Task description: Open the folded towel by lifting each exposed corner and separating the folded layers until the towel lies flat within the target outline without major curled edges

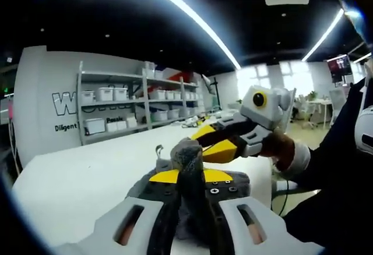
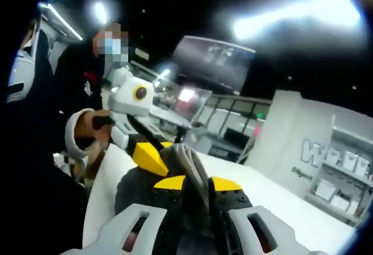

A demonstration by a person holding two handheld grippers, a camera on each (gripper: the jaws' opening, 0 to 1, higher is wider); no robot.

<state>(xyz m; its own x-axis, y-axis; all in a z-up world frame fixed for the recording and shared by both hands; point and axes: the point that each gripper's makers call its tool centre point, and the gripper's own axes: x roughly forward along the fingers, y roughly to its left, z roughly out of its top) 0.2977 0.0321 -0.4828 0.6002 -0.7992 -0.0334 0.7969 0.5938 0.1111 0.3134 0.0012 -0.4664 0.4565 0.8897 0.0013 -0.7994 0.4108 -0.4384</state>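
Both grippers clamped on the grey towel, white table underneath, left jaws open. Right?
Not quite: the left gripper has its jaws shut on the grey fabric towel, as the left gripper view shows. The right gripper grips it too, above the white table.

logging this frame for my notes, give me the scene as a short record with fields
left hand-held gripper: shut on a bunch of grey towel
right hand-held gripper: shut on the same towel, gathered upright between its jaws
towel state: bunched and lifted, not flat
surface: white table
grippers: close together, facing each other over the table
background: shelves with white bins along the wall
target outline: cannot tell
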